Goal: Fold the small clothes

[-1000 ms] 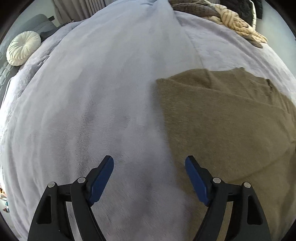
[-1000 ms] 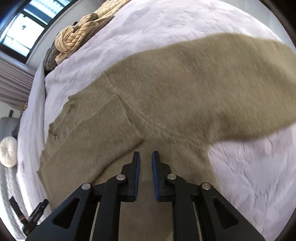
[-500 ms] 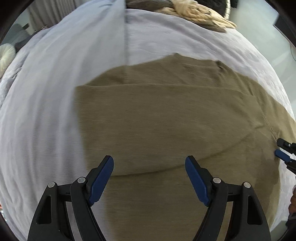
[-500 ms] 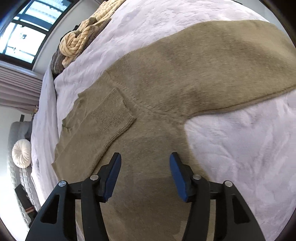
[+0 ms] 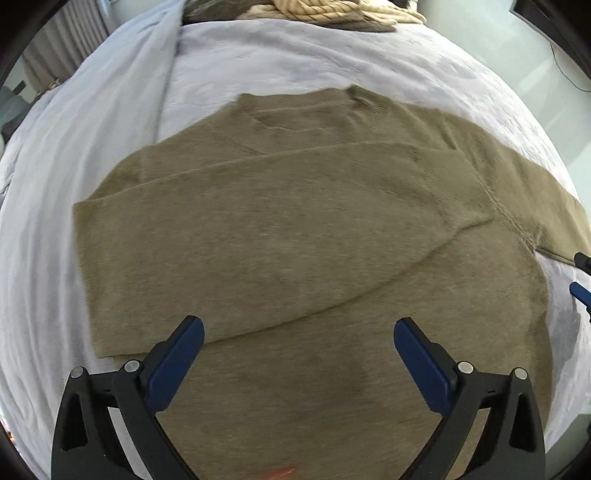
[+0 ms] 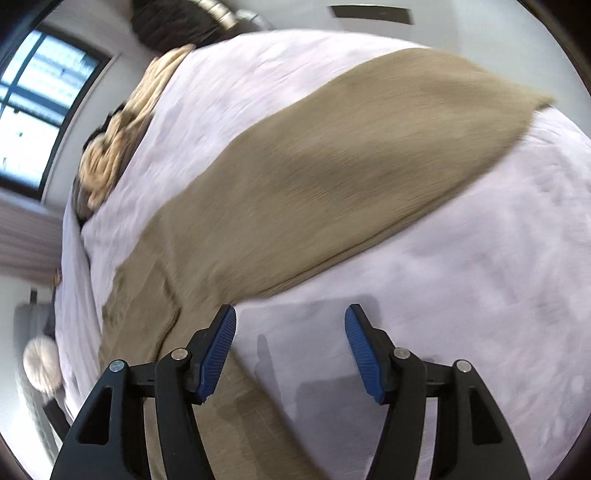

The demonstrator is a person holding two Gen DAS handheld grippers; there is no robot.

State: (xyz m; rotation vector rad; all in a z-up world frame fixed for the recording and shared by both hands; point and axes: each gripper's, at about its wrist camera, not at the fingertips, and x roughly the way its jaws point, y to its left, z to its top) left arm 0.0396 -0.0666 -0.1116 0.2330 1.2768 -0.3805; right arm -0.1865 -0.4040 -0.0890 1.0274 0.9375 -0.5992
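Observation:
An olive-brown knit sweater (image 5: 295, 229) lies flat on the pale bed cover (image 5: 110, 110). One sleeve is folded across its body in the left wrist view. My left gripper (image 5: 299, 347) is open and empty above the sweater's lower part. In the right wrist view the other sleeve (image 6: 351, 162) stretches out to the right over the bed cover (image 6: 480, 277). My right gripper (image 6: 290, 339) is open and empty, over the bed cover just beside the sweater's side edge. Its fingertips (image 5: 581, 284) show at the right edge of the left wrist view.
A chunky cream knit blanket (image 5: 325, 11) lies at the head of the bed, also in the right wrist view (image 6: 118, 147). A window (image 6: 33, 99) is at the upper left. A round white cushion (image 6: 40, 358) sits at the far left.
My right gripper opened, letting go of the sweater, and swung right over the bed cover. My left gripper moved right from bare cover to above the sweater.

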